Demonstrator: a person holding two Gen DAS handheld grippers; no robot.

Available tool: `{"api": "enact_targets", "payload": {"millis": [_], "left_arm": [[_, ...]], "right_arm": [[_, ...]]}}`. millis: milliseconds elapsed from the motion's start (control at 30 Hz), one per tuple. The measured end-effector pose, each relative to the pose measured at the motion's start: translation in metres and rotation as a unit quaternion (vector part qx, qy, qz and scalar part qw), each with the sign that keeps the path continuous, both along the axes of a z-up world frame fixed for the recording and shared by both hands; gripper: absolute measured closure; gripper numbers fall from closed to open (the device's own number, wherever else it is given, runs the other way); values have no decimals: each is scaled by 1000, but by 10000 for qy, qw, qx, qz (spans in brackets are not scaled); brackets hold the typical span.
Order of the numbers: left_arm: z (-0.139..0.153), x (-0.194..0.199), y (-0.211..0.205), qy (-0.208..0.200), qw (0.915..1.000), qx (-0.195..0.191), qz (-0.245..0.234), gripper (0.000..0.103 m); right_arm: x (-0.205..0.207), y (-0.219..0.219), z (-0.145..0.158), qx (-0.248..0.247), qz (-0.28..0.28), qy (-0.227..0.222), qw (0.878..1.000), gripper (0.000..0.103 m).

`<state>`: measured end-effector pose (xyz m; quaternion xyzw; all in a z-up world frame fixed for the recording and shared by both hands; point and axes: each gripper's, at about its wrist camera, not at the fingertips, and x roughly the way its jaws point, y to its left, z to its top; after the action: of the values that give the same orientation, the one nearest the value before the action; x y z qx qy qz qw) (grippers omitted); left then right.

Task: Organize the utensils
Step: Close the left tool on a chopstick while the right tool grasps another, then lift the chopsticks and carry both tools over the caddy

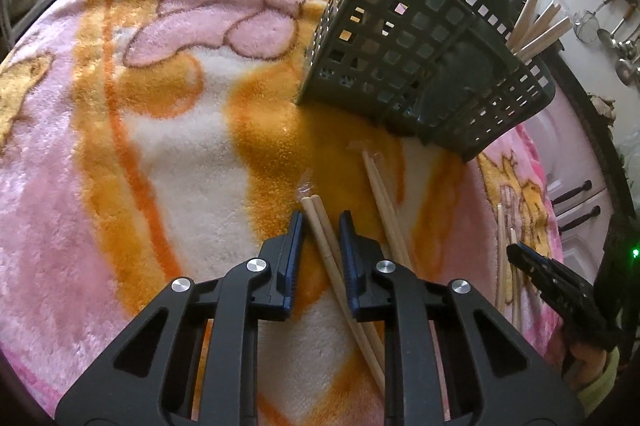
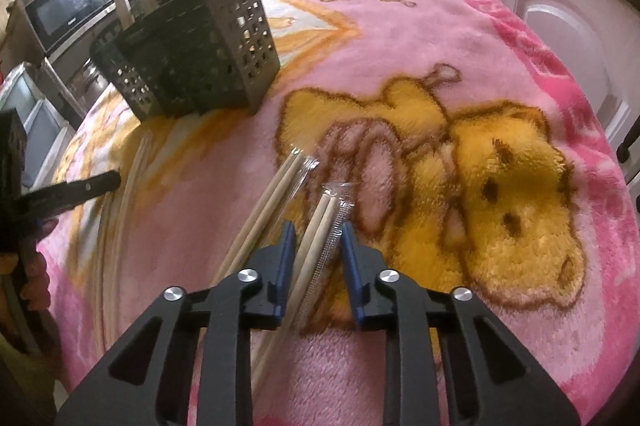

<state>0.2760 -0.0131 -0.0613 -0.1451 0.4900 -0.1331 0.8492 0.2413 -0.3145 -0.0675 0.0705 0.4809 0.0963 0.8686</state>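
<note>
While each tool, left [image 1: 320, 222] and right [image 2: 316, 234], narrowly straddles without clamping a wrapped pale wooden chopstick pair [image 1: 325, 238] [image 2: 316, 246] lying lengthwise, the dark slotted plastic basket [image 1: 420, 53] stands ahead.

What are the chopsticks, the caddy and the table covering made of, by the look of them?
Chopsticks: pale, matte, unfinished-looking wood or bamboo, inside a clear plastic sleeve that glints.
Caddy: dark grey-green moulded plastic, judging by its even square grid holes and slight sheen.
Blanket: plush synthetic-looking fleece, with a fuzzy pile and a printed pink and yellow cartoon pattern.
</note>
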Motion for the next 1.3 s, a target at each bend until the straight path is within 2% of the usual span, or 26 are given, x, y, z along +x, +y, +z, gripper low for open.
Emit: {"api": "enact_targets", "payload": {"millis": [167, 333, 667, 767, 1300], "left_arm": [[0, 8, -1, 19, 10000, -30, -9, 94], [3, 10, 0, -21, 10000, -29, -16, 99], [32, -3, -2, -534, 9985, 31, -147, 101], [43, -8, -2, -713, 9972, 125, -201, 102], [93, -14, 12, -1311, 9911, 58, -202, 102]], "right_arm": [[3, -8, 3, 273, -80, -11, 9996, 97], [1, -10, 10, 432, -51, -173, 9989, 97], [-3, 1, 34, 641, 167, -492, 9966, 97], [-2, 8, 40, 651, 247, -543, 9961, 97], [2, 61, 87, 641, 841, -1041, 9889, 97]]}}
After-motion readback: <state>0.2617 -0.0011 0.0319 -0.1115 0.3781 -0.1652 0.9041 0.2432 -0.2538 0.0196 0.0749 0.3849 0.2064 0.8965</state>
